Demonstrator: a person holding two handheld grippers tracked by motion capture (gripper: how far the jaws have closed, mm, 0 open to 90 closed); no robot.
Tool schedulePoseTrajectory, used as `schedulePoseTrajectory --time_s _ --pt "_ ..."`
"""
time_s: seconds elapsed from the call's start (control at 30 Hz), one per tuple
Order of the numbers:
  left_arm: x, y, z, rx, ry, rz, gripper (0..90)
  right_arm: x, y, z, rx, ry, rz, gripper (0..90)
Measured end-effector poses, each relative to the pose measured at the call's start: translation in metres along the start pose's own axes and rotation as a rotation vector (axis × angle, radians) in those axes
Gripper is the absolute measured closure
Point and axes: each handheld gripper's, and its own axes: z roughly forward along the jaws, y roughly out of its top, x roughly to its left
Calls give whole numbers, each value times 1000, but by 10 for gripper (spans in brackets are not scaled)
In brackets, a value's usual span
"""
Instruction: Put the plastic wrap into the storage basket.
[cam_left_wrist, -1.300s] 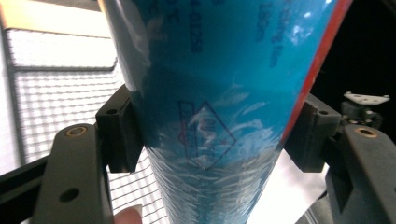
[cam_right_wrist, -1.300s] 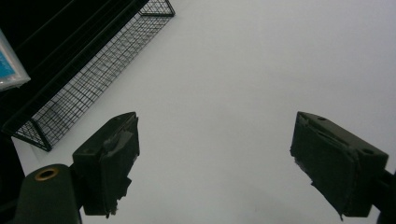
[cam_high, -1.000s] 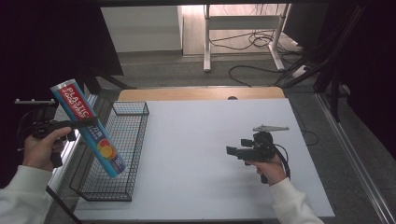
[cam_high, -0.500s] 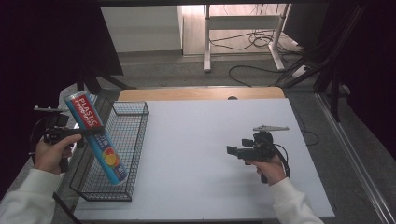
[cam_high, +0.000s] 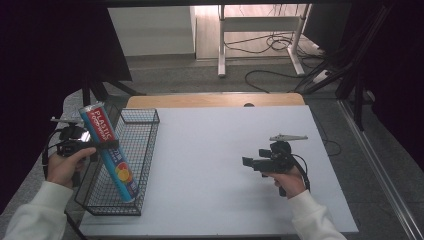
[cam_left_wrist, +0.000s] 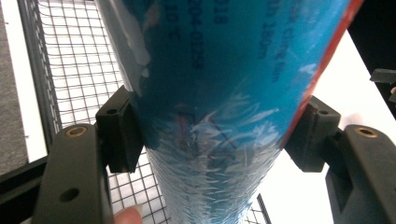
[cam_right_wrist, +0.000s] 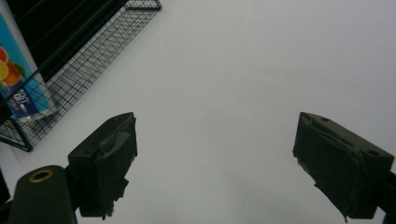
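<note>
A long blue and red box of plastic wrap (cam_high: 111, 152) stands tilted, its lower end inside the black wire basket (cam_high: 145, 131) at the table's left. My left gripper (cam_high: 104, 146) is shut on the box around its middle. In the left gripper view both pads press the blue box (cam_left_wrist: 224, 93) from either side, with the basket's mesh (cam_left_wrist: 70, 56) behind. My right gripper (cam_high: 248, 162) rests low over the white table at the right, pointing left. Its jaws have just been opening and stand open (cam_right_wrist: 215, 158) with nothing between them.
The white table (cam_high: 215, 150) has a wooden strip (cam_high: 215, 100) along its far edge. In the right gripper view the basket (cam_right_wrist: 93, 51) and the box's lower end (cam_right_wrist: 18, 79) lie far left. Desk legs and cables stand on the floor beyond.
My left gripper has come down and to the right with the box, whose lower end sits deeper in the basket. The right hand has stayed where it was.
</note>
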Motion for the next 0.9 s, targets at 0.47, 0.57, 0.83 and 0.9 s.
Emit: schedulePoseTrajectory --time_s 0.47,0.57,0.83,0.9 --pt "1 22 49 8 99 -91 315 -2 1 -1 -7 -10 5 138" --pt "0 26 60 21 124 -103 315 -2 1 -2 -9 -9 8 138" --pt "4 29 87 50 159 -139 314 -4 1 -4 -13 -17 3 138" --pt "5 28 92 46 169 -144 314 -5 1 -4 -11 -18 7 138"
